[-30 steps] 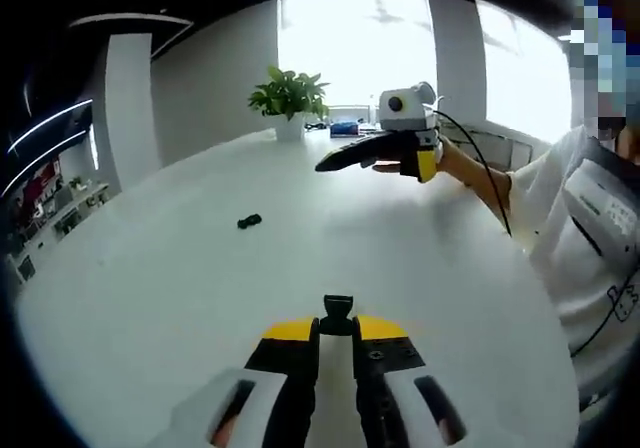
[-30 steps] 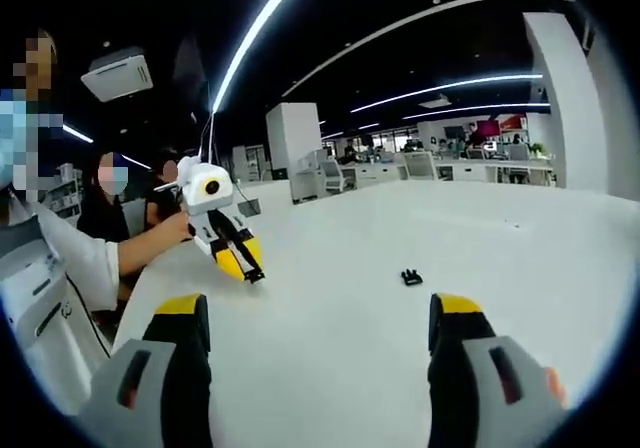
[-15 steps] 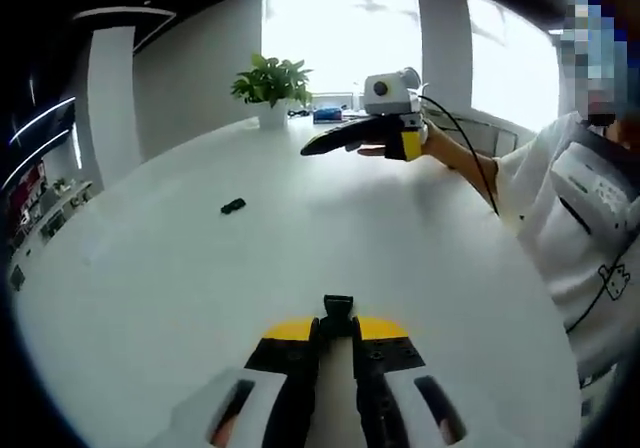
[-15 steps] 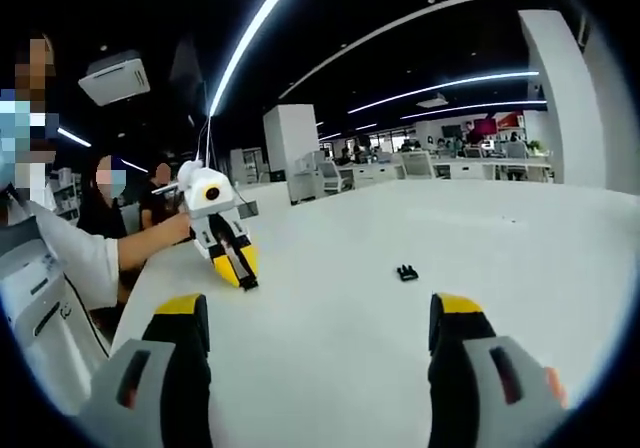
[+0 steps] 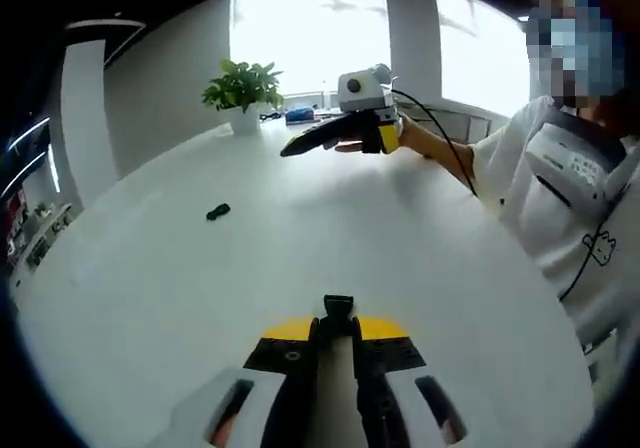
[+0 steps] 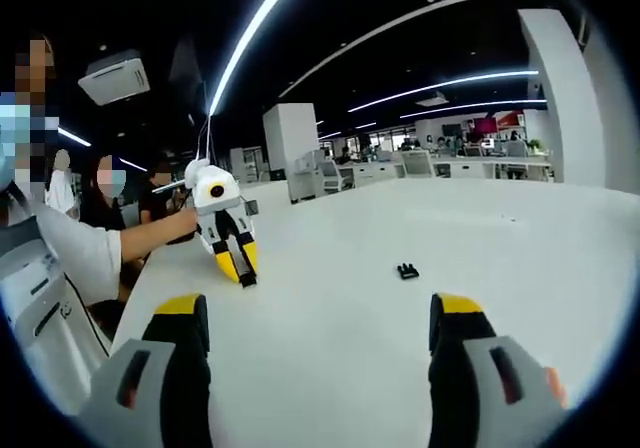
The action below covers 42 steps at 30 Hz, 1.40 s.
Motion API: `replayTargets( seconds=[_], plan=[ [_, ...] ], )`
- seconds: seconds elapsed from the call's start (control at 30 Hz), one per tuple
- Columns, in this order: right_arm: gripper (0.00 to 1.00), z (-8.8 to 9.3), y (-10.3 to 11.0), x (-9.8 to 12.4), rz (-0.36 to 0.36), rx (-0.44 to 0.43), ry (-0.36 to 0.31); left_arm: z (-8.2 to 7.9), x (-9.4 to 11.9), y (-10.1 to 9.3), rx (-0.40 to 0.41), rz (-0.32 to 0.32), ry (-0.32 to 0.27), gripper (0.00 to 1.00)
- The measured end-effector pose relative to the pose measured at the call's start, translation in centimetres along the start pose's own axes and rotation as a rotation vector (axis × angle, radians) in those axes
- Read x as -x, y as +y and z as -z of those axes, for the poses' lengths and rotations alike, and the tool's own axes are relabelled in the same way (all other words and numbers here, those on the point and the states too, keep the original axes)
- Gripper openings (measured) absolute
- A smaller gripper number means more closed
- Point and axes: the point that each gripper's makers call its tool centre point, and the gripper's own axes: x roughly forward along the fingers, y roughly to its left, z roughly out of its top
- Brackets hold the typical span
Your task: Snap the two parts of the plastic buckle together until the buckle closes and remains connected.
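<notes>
My left gripper (image 5: 337, 330) is shut on one black buckle part (image 5: 337, 308), which sticks out beyond its yellow-tipped jaws. The other black buckle part (image 5: 217, 211) lies loose on the white table (image 5: 330, 228), far ahead and to the left. In the right gripper view that loose part (image 6: 407, 271) rests ahead between my jaws, well beyond them. My right gripper (image 6: 320, 333) is open, its jaws wide apart and empty. From there the left gripper (image 6: 244, 278) hangs at the left, pointing down with the black part at its tip. In the left gripper view the right gripper (image 5: 295, 148) hovers far back above the table.
A potted plant (image 5: 240, 88) stands at the table's far edge by bright windows. A person in a white top (image 5: 570, 188) stands along the table's right side. Several seated people (image 6: 110, 203) and office desks lie beyond the table in the right gripper view.
The left gripper has swung, so its view has shifted; in the right gripper view it now points more steeply down. The loose buckle part has stayed put. Right jaws unchanged.
</notes>
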Motion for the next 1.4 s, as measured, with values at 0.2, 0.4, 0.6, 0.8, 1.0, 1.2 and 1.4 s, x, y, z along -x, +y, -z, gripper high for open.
replayTargets(
  seconds=[0.2,0.4,0.6,0.8,1.0,1.2,1.4],
  plan=[
    [0.91,0.1,0.1,0.1,0.001,0.001,0.003,-1.1,1.2,-0.1,0.008,-0.056,-0.052,0.2],
    [0.91,0.1,0.2,0.1,-0.004,0.003,0.006,-1.1,1.7,-0.6,0.034,-0.104,-0.057,0.22],
    [0.91,0.2,0.3,0.2,-0.003,0.0,0.004,0.3,1.4,-2.5,0.023,-0.06,0.008,0.2],
    [0.91,0.4,0.2,0.3,0.001,-0.003,0.009,0.0,1.3,-2.8,0.051,-0.021,-0.006,0.19],
    [0.9,0.5,-0.2,0.6,0.014,-0.01,0.011,0.4,0.9,-3.2,0.071,0.009,0.024,0.19],
    [0.91,0.4,0.2,0.4,-0.002,0.004,0.013,0.2,0.9,-2.9,0.063,-0.004,0.018,0.19],
    [0.9,0.5,0.5,0.2,-0.018,0.009,0.021,0.2,0.9,-2.4,0.064,-0.017,0.017,0.19]
  ],
)
